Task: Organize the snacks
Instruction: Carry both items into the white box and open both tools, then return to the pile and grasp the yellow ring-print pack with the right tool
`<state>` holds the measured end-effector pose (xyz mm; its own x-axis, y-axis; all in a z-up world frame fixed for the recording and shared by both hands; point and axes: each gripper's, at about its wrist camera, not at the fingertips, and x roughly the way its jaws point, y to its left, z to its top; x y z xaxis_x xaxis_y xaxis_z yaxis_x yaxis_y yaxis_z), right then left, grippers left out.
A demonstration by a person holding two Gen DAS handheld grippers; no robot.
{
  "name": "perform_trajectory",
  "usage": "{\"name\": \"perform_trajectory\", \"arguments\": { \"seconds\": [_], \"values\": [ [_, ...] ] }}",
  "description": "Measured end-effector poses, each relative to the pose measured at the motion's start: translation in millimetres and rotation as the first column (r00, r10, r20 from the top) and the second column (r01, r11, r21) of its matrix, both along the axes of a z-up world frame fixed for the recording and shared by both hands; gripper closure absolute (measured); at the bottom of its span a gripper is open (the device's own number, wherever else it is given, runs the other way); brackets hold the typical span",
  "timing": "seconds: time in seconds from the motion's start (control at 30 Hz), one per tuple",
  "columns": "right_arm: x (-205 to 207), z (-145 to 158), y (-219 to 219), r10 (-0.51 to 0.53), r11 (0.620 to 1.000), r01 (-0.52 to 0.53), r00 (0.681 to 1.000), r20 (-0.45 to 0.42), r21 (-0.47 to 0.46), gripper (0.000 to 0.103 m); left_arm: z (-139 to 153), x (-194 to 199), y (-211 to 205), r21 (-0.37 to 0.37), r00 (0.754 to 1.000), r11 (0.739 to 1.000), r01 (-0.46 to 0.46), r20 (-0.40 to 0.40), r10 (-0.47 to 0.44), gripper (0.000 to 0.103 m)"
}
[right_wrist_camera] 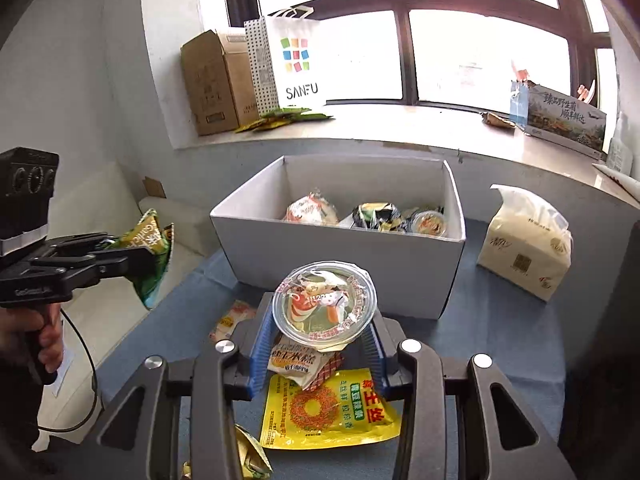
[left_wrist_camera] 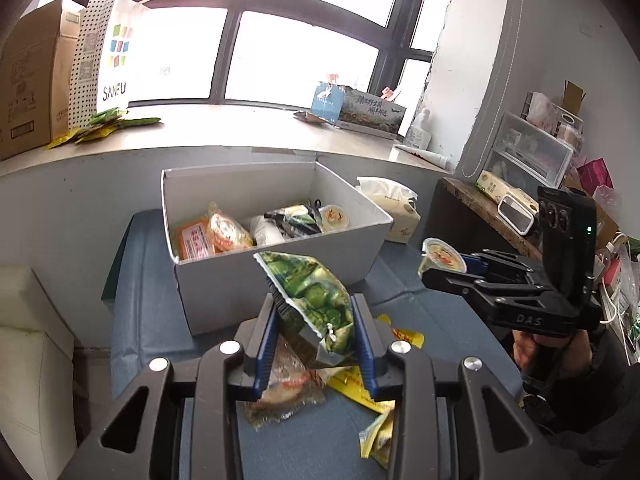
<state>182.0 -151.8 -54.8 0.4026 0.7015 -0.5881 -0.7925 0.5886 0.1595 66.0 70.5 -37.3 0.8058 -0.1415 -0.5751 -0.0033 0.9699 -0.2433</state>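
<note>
In the left wrist view, a green snack bag (left_wrist_camera: 316,300) is clamped between the blue-padded fingers of the left gripper (left_wrist_camera: 318,320) at the lower centre of the frame. The bag is held tilted, its upper corner rising above the fingertips toward the near wall of the white cardboard box (left_wrist_camera: 280,280), and its crimped lower end hanging between the pads. Beneath it, on the blue table cover (left_wrist_camera: 144,280), a clear-wrapped snack packet (left_wrist_camera: 284,392) and yellow sachets (left_wrist_camera: 360,388) are seen lying loose.

In the right wrist view, a clear jelly cup (right_wrist_camera: 325,304) with a printed foil lid is gripped by the right gripper (right_wrist_camera: 320,340) at the centre of the frame. The cup's lid is turned toward the camera, its rim sticking up above the fingertips, and its body is pinched from both sides by the blue pads. It is held above the table, in front of the near wall of the box. Below it, a yellow snack pouch (right_wrist_camera: 328,408) and a small rice-cake packet (right_wrist_camera: 296,360) are lying on the cover.

Inside the box, at mid-frame, an orange-printed packet (right_wrist_camera: 310,210), a dark wrapped snack (right_wrist_camera: 376,216) and a second jelly cup (right_wrist_camera: 430,222) are seen. A soft tissue pack (right_wrist_camera: 524,244) is placed just right of the box. On the windowsill in the upper part of the frame, a SANFU paper bag (right_wrist_camera: 296,60) stands beside a brown carton (right_wrist_camera: 216,84).
</note>
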Motion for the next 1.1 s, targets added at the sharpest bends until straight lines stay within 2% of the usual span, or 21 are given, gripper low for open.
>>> {"name": "perform_trajectory", "arguments": {
  "seconds": [0.13,0.27,0.37,0.5,0.53,0.57,0.6,0.63,0.67,0.7,0.8,1.1],
  "values": [
    [34,20,6,-0.038,0.999,0.038,0.999,0.003,0.033,0.059,19,45,10,0.035,1.000,0.999,-0.014,0.016,0.014,0.064],
    [77,30,32,-0.069,0.997,0.069,0.998,-0.015,0.028,0.059,28,92,27,0.062,0.999,0.997,-0.050,0.017,0.049,0.064],
    [106,27,52,-0.094,0.996,0.094,0.995,-0.034,-0.002,0.059,23,127,44,0.053,0.995,0.994,-0.091,-0.026,0.092,0.064],
    [134,12,75,-0.111,0.994,0.110,0.992,-0.058,-0.024,0.059,12,156,52,0.100,0.989,0.988,-0.120,-0.068,0.128,0.064],
    [140,8,79,-0.119,0.992,0.116,0.991,-0.063,-0.043,0.059,8,162,54,0.114,0.988,0.986,-0.122,-0.085,0.132,0.063],
    [145,5,83,-0.127,0.991,0.123,0.989,-0.070,-0.055,0.058,5,167,55,0.130,0.985,0.984,-0.121,-0.109,0.136,0.055],
    [149,2,85,-0.133,0.990,0.128,0.988,-0.079,-0.062,0.054,0,171,55,0.142,0.980,0.981,-0.129,-0.130,0.148,0.047],
    [153,-1,88,-0.135,0.989,0.128,0.987,-0.093,-0.075,0.045,-4,170,57,0.146,0.975,0.979,-0.145,-0.146,0.166,0.021],
    [157,-4,88,-0.137,0.989,0.129,0.985,-0.108,-0.079,0.013,-7,170,59,0.146,0.973,0.977,-0.156,-0.148,0.177,0.000],
    [159,-5,86,-0.149,0.987,0.141,0.982,-0.118,-0.072,0.000,-9,169,59,0.144,0.973,0.976,-0.161,-0.140,0.181,0.000],
    [160,-6,81,-0.164,0.986,0.159,0.980,-0.111,-0.059,0.000,-16,166,63,0.151,0.965,0.971,-0.185,-0.156,0.208,0.000],
    [149,-5,90,-0.137,0.987,0.130,0.988,-0.073,-0.096,0.000,-14,160,60,0.157,0.965,0.970,-0.187,-0.157,0.212,0.000]
  ]
}}
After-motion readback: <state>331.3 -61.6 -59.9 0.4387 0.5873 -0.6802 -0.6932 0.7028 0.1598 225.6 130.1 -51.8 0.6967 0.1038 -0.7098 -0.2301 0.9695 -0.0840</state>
